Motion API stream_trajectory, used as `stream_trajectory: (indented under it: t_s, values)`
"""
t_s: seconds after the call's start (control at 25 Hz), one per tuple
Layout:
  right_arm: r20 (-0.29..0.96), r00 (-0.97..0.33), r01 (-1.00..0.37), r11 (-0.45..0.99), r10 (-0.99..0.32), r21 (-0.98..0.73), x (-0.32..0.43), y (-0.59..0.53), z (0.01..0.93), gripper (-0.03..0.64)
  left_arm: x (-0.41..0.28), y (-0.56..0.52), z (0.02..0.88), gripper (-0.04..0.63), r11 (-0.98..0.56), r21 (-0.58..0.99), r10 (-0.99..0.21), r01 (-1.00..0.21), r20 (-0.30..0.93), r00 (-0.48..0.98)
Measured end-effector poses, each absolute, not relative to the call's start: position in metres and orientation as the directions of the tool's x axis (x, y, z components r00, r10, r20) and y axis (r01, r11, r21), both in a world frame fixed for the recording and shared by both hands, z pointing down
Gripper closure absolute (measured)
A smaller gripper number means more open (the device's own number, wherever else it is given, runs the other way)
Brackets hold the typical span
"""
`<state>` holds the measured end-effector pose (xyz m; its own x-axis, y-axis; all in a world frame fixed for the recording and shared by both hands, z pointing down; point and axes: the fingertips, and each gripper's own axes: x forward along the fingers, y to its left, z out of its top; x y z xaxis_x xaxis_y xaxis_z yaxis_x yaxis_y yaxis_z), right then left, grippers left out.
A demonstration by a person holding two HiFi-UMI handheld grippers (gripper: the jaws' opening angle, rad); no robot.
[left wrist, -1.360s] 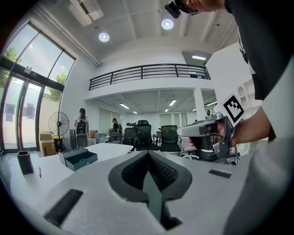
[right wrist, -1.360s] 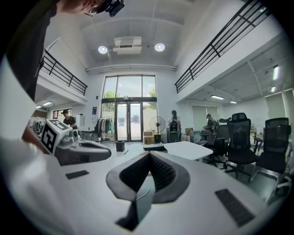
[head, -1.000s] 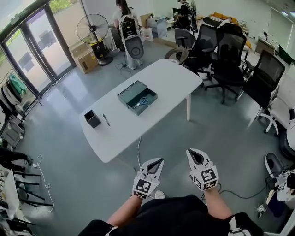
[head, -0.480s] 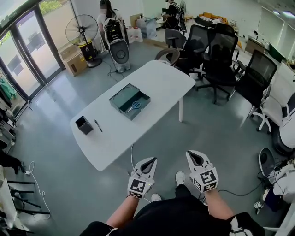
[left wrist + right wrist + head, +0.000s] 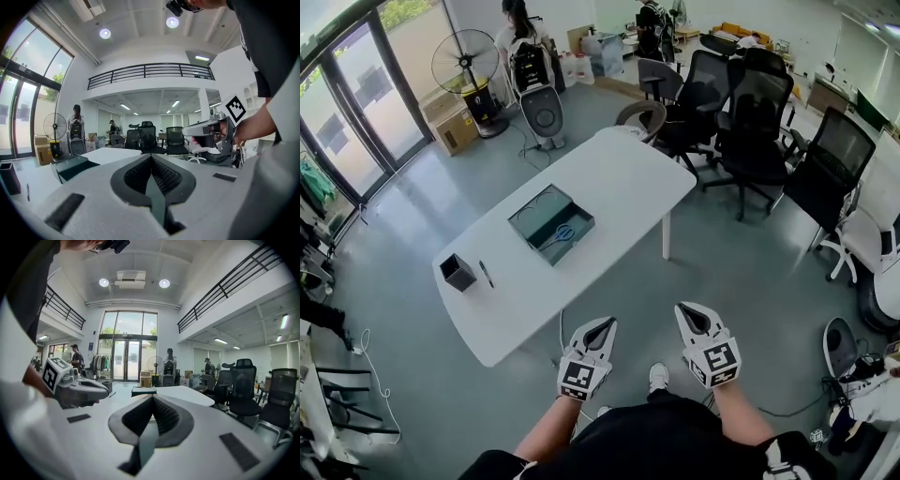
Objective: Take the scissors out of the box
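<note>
Blue-handled scissors (image 5: 563,232) lie in the dark green box (image 5: 528,217) on the white worktop (image 5: 619,173), well apart from the left claw (image 5: 606,323) and right claw (image 5: 685,308), both closed, empty.

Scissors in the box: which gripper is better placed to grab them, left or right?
Left, narrowly. The scissors lie in the box, up and left of both grippers in the head view, nearer the left gripper than the right gripper. Both are shut, empty, short of the table.
</note>
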<state>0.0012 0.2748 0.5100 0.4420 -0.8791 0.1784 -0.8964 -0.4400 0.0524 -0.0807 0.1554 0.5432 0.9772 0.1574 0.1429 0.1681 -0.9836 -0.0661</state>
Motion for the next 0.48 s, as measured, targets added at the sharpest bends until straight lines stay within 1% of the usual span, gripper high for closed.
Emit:
stream_trajectory:
  t_s: [0.2,0.36,0.48]
  values:
    - [0.159,0.417,-0.908,-0.417,-0.895,0.035,0.053,0.284,0.512,0.611,-0.029,0.162,0.538,0.586,-0.989,-0.082,0.111,0.123,0.142,0.984]
    - [0.156,0.399,-0.917,-0.396,-0.904,0.048,0.088,0.290,0.508,0.611,-0.002,0.167,0.529,0.586,-0.992,-0.091,0.076,0.089,0.144,0.987]
    - [0.150,0.371,-0.929,-0.368,-0.916,0.050,0.108,0.286,0.507,0.611,0.010,0.164,0.534,0.586,-0.995,-0.086,0.034,0.049,0.167,0.985]
